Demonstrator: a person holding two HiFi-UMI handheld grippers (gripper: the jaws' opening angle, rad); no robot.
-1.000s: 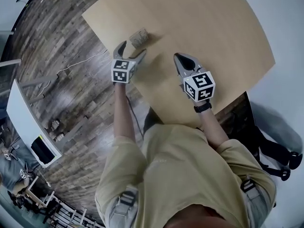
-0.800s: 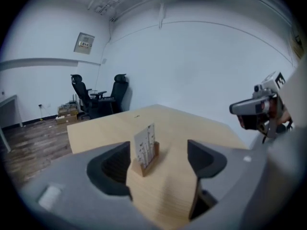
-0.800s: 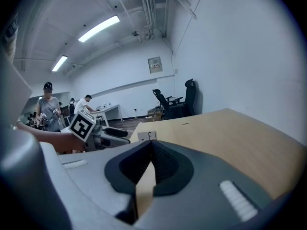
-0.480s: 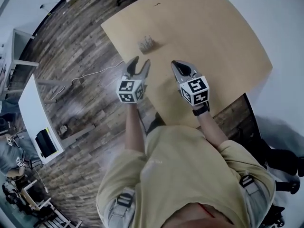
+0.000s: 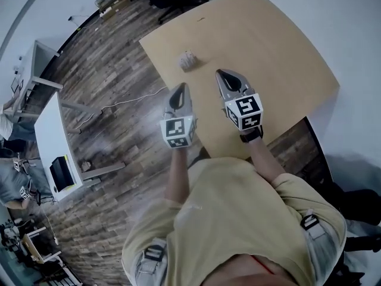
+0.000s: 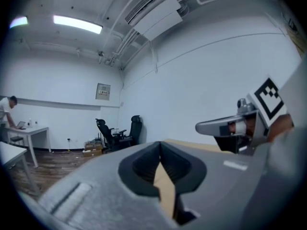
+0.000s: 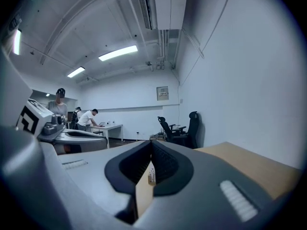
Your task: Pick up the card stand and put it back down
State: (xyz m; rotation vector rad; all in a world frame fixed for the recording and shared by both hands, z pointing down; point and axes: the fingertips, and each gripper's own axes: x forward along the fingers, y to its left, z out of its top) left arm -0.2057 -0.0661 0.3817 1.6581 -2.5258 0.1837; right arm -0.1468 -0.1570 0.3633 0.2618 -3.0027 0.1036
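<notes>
Standing alone on the tabletop (image 5: 268,52), the card stand (image 5: 187,59) lies straight ahead of the left claw (image 5: 183,87), well apart. Right claw (image 5: 222,74) slightly farther; stand ahead-left of it. Both claws clenched, empty. Stand's long axis too small to read. Nothing stands between.

1 wooden table (image 5: 280,58), 1 card stand (image 5: 187,59) on it. 2 grippers: left gripper (image 5: 182,86), right gripper (image 5: 220,72), w/ 1 marker cube (image 5: 178,131) each. 2 black office chairs (image 6: 104,131) by the wall. 1 wall plaque (image 6: 102,91). 3 ppl (image 7: 89,117) at 1 far white desk (image 7: 111,127), plus 1 person (image 5: 238,213) w/ the grippers.
</notes>
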